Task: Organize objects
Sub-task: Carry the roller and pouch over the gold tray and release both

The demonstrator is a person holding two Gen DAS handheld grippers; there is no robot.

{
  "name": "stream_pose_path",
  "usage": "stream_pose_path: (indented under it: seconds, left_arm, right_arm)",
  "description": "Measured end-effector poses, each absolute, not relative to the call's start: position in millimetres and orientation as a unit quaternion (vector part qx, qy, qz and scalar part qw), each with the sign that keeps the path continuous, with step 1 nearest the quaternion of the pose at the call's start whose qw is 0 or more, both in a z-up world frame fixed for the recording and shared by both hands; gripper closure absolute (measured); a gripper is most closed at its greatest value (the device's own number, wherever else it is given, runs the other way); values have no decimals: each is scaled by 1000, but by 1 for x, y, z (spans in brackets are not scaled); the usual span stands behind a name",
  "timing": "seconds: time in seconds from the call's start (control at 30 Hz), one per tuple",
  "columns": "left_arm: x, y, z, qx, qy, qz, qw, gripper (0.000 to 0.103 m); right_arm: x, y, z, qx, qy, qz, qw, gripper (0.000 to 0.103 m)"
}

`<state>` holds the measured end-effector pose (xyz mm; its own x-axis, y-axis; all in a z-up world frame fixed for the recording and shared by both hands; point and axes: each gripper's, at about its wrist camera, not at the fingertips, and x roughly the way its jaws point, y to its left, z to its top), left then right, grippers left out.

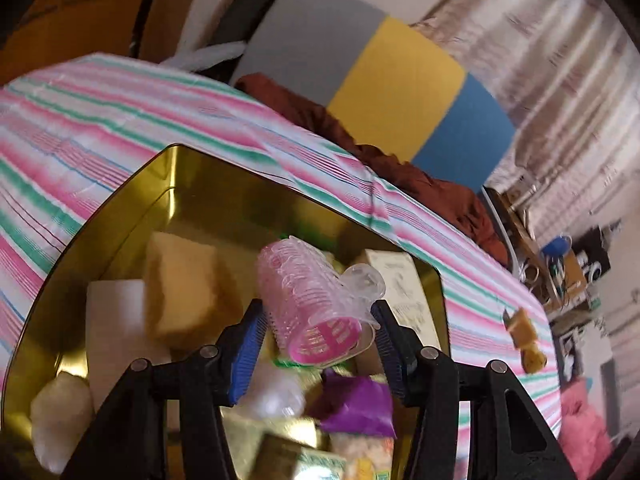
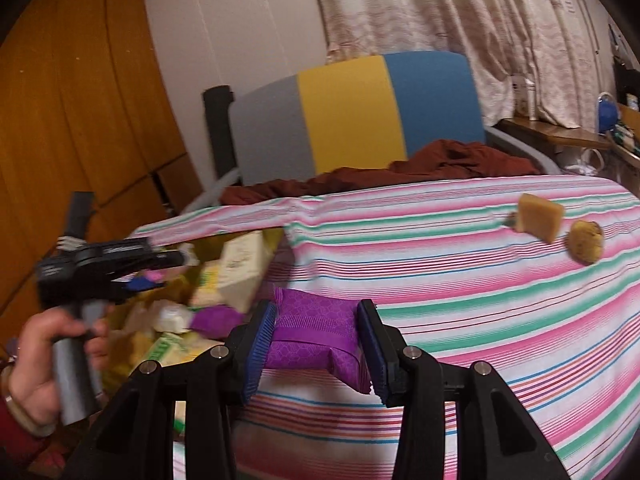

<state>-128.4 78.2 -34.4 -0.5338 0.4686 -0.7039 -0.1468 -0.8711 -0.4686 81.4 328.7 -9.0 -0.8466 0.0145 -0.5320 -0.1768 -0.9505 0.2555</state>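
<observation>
The tin, gold-lined and sitting on the striped cloth, already holds a jumble of sponges, boxes and packets, and both claws carry something over or near it. The left gripper is closed on a pink roller, which hangs above the tin's contents, with a yellow sponge at ten o'clock from it and a cream box at three o'clock. The right gripper is closed on a purple packet, held over the cloth just at four o'clock from the tin's near corner. In the right wrist view a hand holds the left gripper's handle. Two items, a sponge piece and a round brown lump, lie well apart at one o'clock on the cloth. The step in hand looks like carrying; whether things go into the tin or out of it cannot be told. Next, each claw likely needs a clear spot to lower to before opening.
</observation>
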Motion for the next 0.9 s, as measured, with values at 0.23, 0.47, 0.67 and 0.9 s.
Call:
stream_pose_path:
  seconds: [0.23, 0.47, 0.67, 0.9]
  left_arm:
    - [-157, 74, -39, -460, -194, 851, 161, 15]
    - [-136, 49, -15, -401, -214, 878, 150, 3]
    - [-92, 17, 1, -351, -216, 906, 98, 0]
    - [-48, -6, -3, -338, -172, 923, 66, 0]
  right_arm:
    - [76, 295, 0, -277, 147, 950, 10, 60]
    - [72, 279, -1, -286, 138, 948, -12, 60]
    - [64, 270, -5, -301, 140, 943, -30, 60]
    - [42, 247, -9, -329, 123, 934, -62, 60]
